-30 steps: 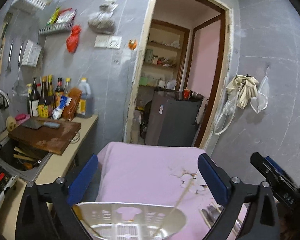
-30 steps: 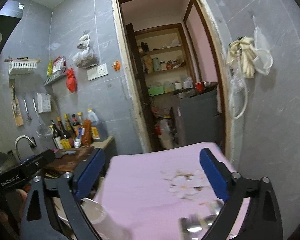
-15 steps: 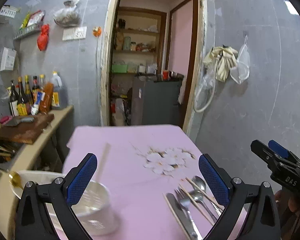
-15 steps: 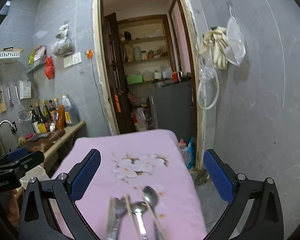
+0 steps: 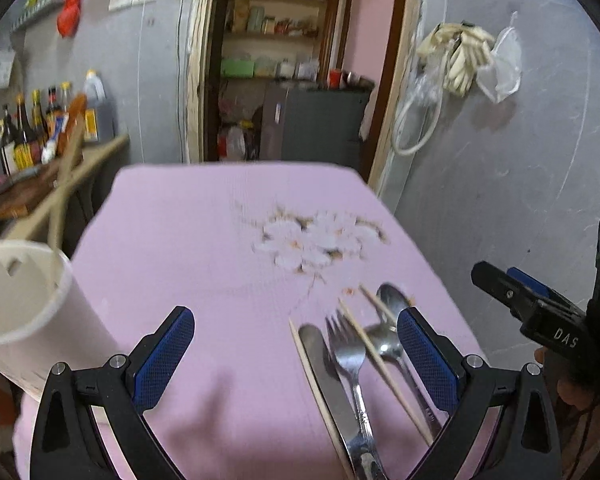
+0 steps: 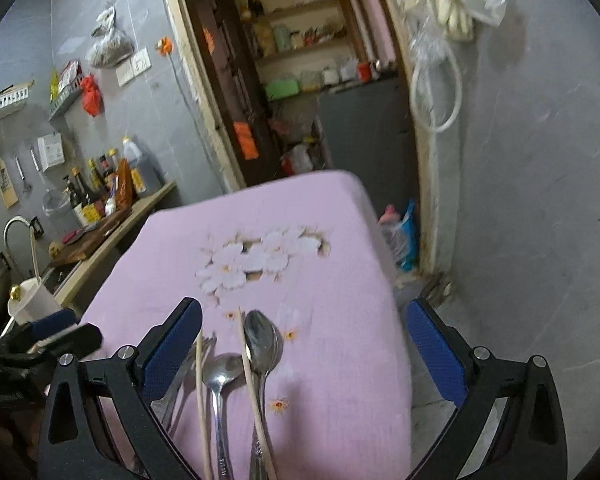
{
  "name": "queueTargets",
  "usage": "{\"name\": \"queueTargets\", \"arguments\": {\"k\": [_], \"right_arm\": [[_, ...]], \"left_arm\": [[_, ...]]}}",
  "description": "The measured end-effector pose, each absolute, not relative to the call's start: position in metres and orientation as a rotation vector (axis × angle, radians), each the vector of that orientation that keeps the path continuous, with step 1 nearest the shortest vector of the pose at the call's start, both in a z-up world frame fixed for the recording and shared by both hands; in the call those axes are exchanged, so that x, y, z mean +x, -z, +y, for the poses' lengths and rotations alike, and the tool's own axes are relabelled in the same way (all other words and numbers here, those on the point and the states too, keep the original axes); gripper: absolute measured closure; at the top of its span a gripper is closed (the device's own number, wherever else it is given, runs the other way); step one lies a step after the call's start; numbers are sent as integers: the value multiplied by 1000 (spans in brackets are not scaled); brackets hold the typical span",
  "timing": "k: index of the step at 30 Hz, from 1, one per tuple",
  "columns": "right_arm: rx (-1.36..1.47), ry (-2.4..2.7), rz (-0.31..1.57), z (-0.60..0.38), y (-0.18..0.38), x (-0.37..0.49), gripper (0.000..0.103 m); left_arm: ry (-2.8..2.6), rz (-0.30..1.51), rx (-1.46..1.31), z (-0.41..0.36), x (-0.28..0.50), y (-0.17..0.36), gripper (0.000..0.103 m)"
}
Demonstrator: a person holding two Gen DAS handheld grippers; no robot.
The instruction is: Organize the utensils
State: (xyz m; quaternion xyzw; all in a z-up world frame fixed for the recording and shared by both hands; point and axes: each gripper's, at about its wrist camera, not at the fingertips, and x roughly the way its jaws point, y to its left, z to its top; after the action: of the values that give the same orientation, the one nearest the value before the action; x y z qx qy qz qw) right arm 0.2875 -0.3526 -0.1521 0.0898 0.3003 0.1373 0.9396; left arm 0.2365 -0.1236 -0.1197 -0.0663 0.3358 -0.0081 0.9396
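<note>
Tongs, left (image 5: 296, 354): jaws spread, nothing between the pads.
Tongs, right (image 6: 304, 354): jaws wide but closing, pads touching nothing; two spoons (image 6: 260, 344) and chopsticks (image 6: 250, 376) lie between them.
Utensils: knife (image 5: 326, 376), fork (image 5: 350, 356), both spoons and the chopsticks, bunched and crossing near the table's (image 5: 204, 240) right edge.
Holder (image 5: 28, 312): white cup at the table's left edge, one stick already standing in it.
Risk: a pinch on the crossed pile may lift two pieces or flick one off the right edge.
Risk: round chopsticks may roll out of a loose pinch.
</note>
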Motion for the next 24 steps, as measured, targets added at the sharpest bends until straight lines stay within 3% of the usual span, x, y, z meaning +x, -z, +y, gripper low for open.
{"name": "queueTargets", "arguments": {"k": [3, 9, 11, 17, 24], "right_arm": [[166, -314, 653, -346, 164, 298, 21], [145, -395, 724, -332, 184, 318, 50], [143, -421, 749, -329, 188, 324, 56], [147, -492, 824, -320, 200, 341, 72], [116, -548, 897, -304, 215, 349, 79]], "left_arm": [[11, 731, -165, -121, 245, 134, 9], [11, 837, -201, -117, 265, 155, 39], [22, 870, -217, -116, 272, 161, 52], [52, 970, -277, -119, 289, 179, 75], [62, 1007, -277, -128, 295, 184, 82]]}}
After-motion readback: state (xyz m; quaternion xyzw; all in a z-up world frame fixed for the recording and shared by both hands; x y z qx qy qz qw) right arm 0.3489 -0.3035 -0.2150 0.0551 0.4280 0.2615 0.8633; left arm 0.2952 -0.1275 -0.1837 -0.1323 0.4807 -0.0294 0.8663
